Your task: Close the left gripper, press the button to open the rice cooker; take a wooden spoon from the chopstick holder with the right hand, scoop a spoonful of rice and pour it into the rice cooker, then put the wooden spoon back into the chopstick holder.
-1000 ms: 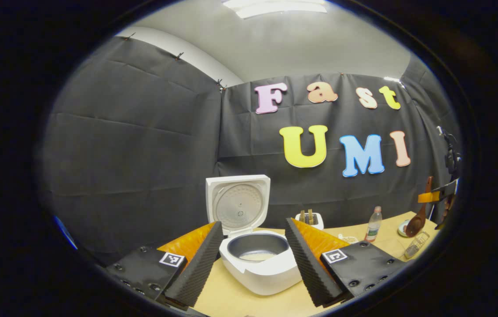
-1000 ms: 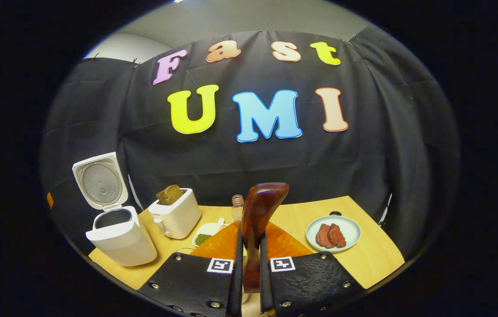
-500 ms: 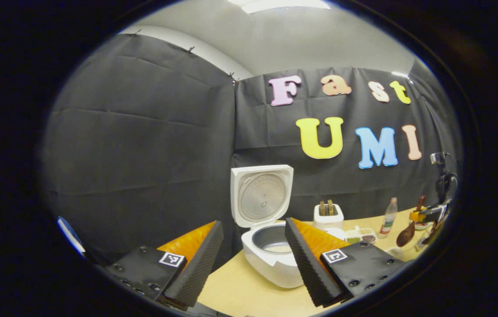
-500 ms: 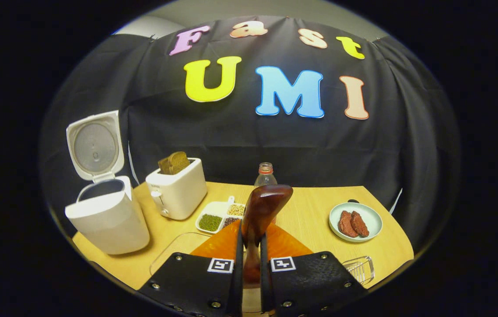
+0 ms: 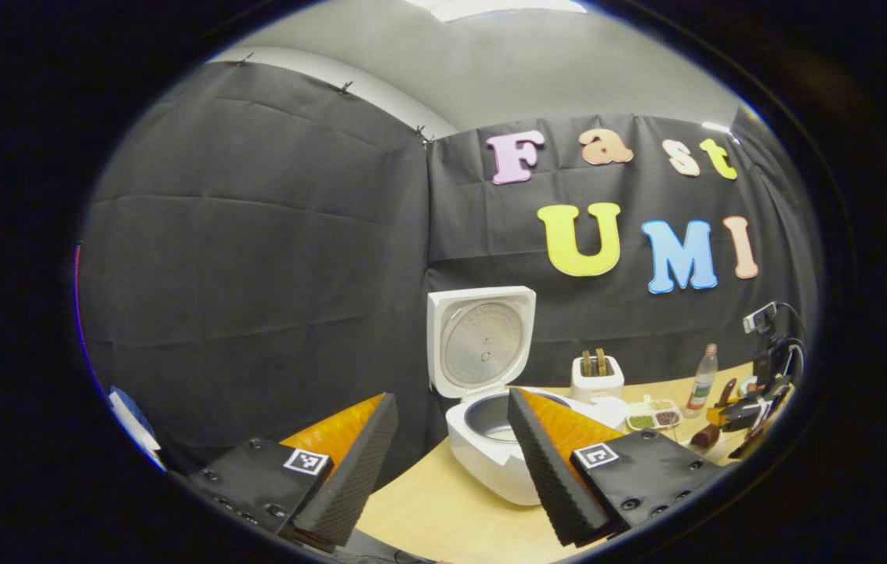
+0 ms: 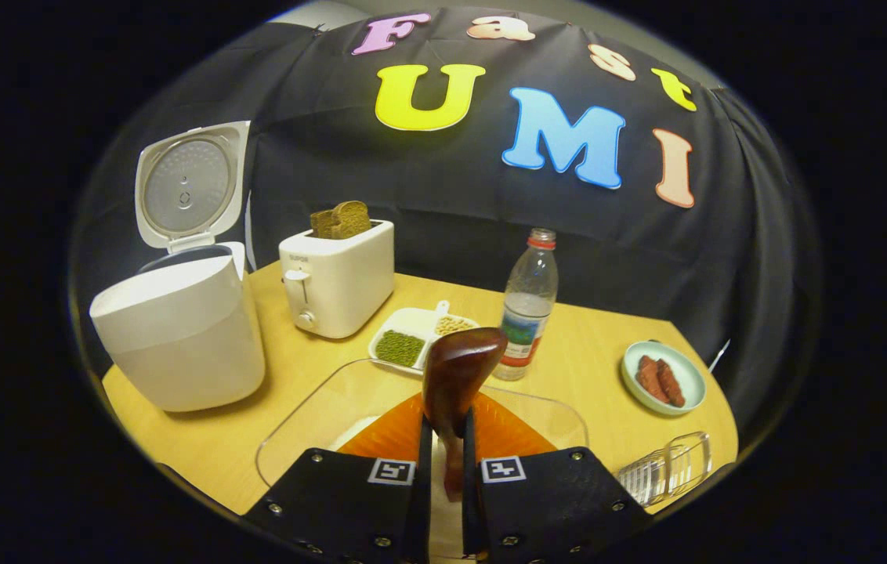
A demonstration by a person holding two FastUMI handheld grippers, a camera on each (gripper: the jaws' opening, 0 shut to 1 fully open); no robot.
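Nearest in the right gripper view, the right tongs (image 6: 443,462) are clamped on the wooden spoon (image 6: 455,384), bowl raised above a clear tray (image 6: 310,415) on the surface (image 6: 592,368). Farther left stands the rice cooker (image 6: 177,329), lid up. Left tongs (image 5: 451,470) gape wide, holding nothing.

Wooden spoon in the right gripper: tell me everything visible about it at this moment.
The wooden spoon is dark reddish-brown, glossy wood. Its handle is clamped between the right gripper's shut jaws, with the bowl sticking up and forward, its rounded back toward the camera, so any contents are hidden. It hangs above a clear, shallow container on the table, touching nothing but the jaws. The left gripper view shows it small at the far right.
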